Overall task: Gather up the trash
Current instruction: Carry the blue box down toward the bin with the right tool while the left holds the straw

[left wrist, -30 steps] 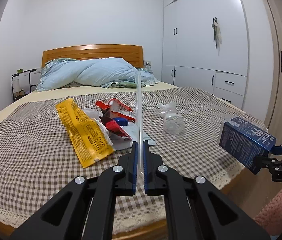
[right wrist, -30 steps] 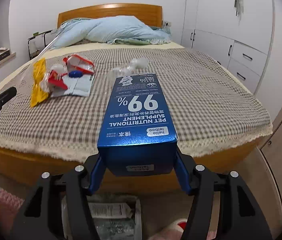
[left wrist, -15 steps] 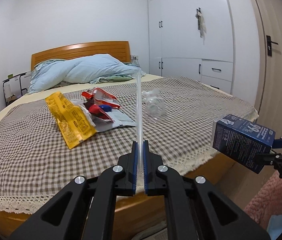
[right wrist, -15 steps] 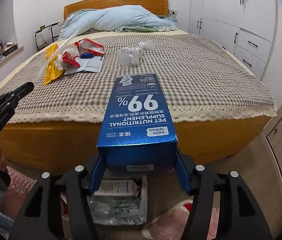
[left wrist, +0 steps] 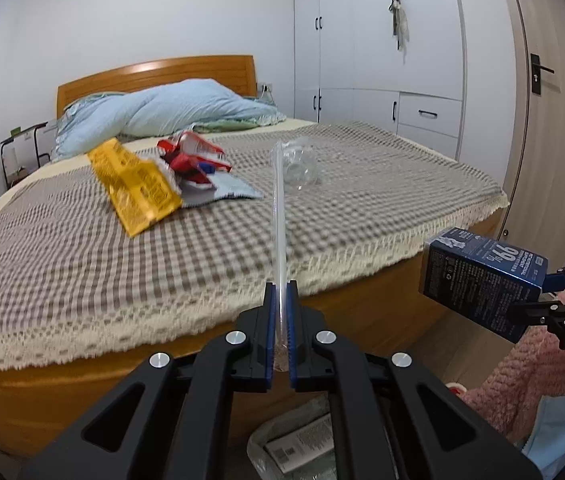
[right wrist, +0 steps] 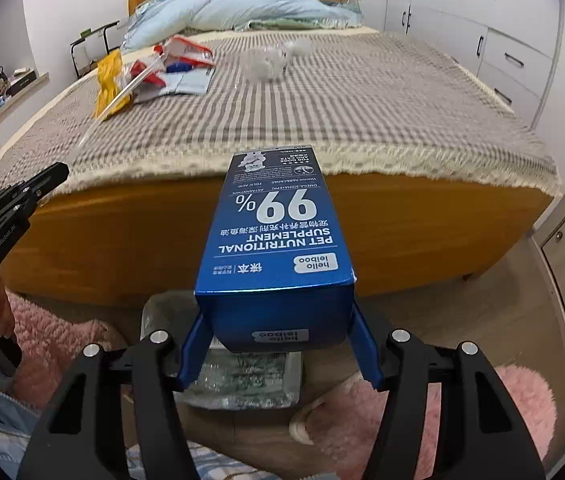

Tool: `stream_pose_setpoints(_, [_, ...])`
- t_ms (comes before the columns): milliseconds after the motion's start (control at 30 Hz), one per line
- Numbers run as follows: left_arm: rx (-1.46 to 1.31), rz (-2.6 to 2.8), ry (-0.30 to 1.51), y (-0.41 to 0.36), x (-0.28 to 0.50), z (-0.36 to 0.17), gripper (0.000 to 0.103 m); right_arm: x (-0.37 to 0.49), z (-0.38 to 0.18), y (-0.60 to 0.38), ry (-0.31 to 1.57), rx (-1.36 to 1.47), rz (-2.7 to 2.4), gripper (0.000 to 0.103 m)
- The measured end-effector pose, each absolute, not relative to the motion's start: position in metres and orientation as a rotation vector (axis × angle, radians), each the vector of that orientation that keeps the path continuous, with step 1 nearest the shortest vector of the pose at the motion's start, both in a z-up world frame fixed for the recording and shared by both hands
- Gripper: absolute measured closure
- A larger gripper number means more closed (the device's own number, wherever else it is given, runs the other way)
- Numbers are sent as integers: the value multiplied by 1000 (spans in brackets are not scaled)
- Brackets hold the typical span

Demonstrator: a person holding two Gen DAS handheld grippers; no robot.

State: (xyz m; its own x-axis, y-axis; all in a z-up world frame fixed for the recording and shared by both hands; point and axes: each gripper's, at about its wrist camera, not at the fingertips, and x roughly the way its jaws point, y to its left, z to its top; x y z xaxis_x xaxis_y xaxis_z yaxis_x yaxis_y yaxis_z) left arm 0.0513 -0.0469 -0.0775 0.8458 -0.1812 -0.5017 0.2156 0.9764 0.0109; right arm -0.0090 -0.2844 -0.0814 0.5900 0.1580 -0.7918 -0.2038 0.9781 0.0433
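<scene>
In the left wrist view, the left gripper (left wrist: pixel 281 308) is clenched on a long clear plastic straw (left wrist: pixel 278 216), which stands up from between the blue pads and leans slightly left against the bed behind it. On the brown-and-cream checked bedspread (left wrist: pixel 62 264) lie a yellow foil snack wrapper (left wrist: pixel 134 184), a heap of red-and-white wrappers (left wrist: pixel 192 158) just beside it, and a crumpled clear plastic bottle (left wrist: pixel 300 164) a little to the right. At the right edge the right gripper (left wrist: pixel 550 292) grasps a dark blue cardboard box (left wrist: pixel 478 276), held off the foot of the bed above a fluffy pink rug (left wrist: pixel 538 372). Below the left gripper, a clear-bagged trash bin (left wrist: pixel 298 440) sits on the floor. In the right wrist view, the right gripper (right wrist: pixel 278 344) holds the blue box (right wrist: pixel 278 240) by its sides, its label reading upside down, directly above the bin (right wrist: pixel 242 372), which already contains clear packaging. The left gripper (right wrist: pixel 10 208) enters from the left with the straw (right wrist: pixel 122 92) pointing toward the bed. The yellow wrapper (right wrist: pixel 108 80), red wrappers (right wrist: pixel 180 54) and clear bottle (right wrist: pixel 266 62) lie on the bedspread (right wrist: pixel 322 112) beyond.
</scene>
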Motion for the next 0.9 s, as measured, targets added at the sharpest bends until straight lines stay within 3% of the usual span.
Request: stream_pose_setpoints(900, [157, -275, 664, -60, 37, -121, 101, -8, -159, -287, 1174, -46, 227, 44])
